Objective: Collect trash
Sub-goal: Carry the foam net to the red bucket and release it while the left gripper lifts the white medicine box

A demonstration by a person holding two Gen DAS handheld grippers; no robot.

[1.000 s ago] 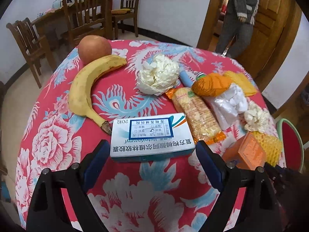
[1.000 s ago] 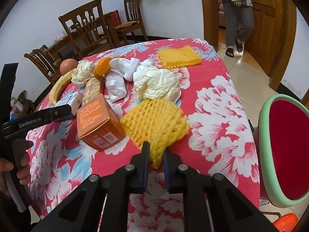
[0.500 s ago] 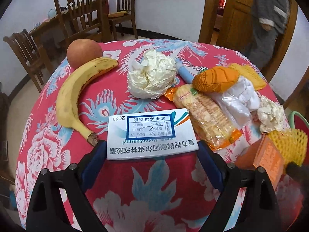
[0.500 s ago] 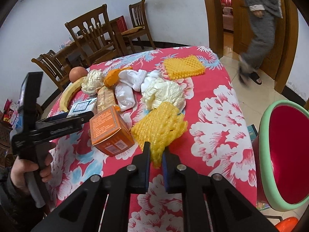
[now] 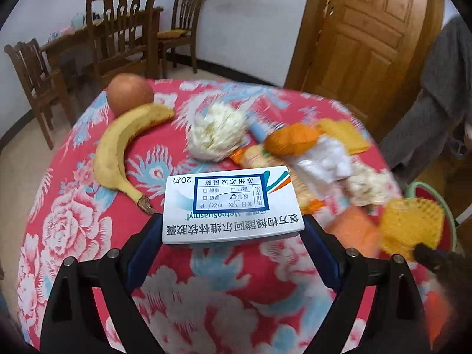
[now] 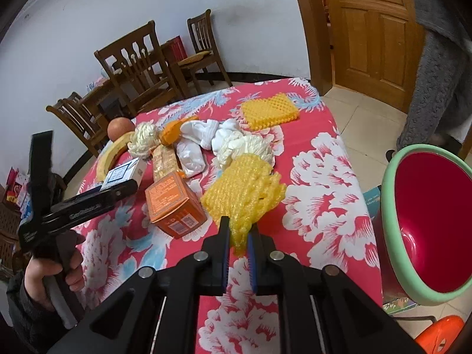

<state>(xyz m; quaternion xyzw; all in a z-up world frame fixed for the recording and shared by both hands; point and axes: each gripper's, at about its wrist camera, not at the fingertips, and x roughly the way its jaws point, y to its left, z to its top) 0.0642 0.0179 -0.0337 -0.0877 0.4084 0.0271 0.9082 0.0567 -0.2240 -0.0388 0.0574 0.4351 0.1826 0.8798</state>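
My left gripper (image 5: 233,230) is shut on a white and blue medicine box (image 5: 231,205) and holds it above the red flowered tablecloth (image 5: 73,221). The box also shows in the right wrist view (image 6: 124,172). My right gripper (image 6: 238,231) is shut on a yellow foam fruit net (image 6: 244,191), lifted off the cloth, also seen in the left wrist view (image 5: 411,227). A red bin with a green rim (image 6: 427,221) stands right of the table.
On the table lie an orange carton (image 6: 174,206), crumpled white paper (image 6: 244,147), white wrappers (image 6: 200,135), a cracker pack (image 6: 163,160), another yellow foam pad (image 6: 268,112), a banana (image 5: 121,153) and an apple (image 5: 129,94). A person (image 6: 436,59) stands by the door. Chairs (image 6: 138,67) stand behind.
My left gripper has closed on the medicine box and raised it. My right gripper has lifted the foam net off the table, toward the bin.
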